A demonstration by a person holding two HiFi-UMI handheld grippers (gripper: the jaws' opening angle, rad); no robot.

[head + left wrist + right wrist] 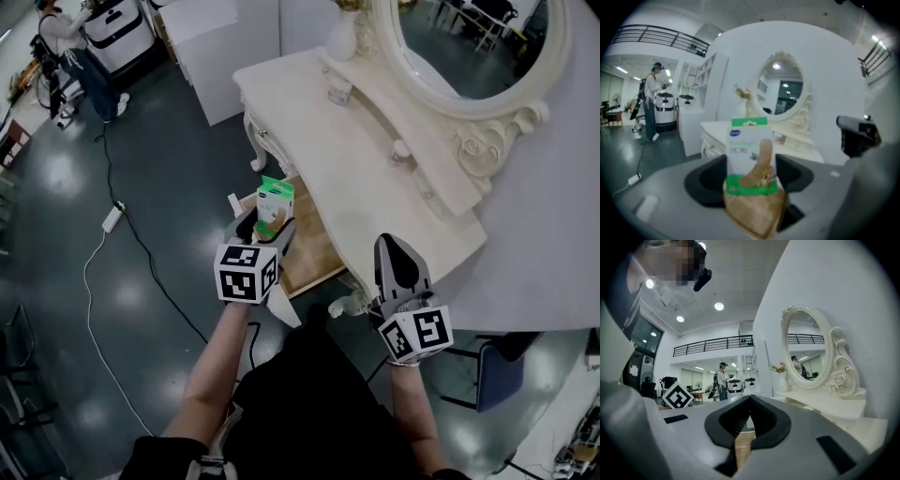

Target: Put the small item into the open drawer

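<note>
A small green-and-white plaster box (275,201) stands upright in my left gripper (266,228), which is shut on its lower part. It hangs over the near end of the open drawer (314,255), whose wooden bottom shows under the cream dressing table (375,164). In the left gripper view the box (751,154) fills the middle between the dark pads of the left gripper (752,187). My right gripper (399,264) is to the right of the drawer, at the table's front edge. In the right gripper view the right gripper (750,401) is shut with nothing in it, wood showing below the tips.
An oval mirror (487,56), a vase (342,37) and a small glass (339,91) are on the dressing table. A white cabinet (220,47) stands behind it. A person (70,47) works at the far left. A power strip with cable (112,217) lies on the floor.
</note>
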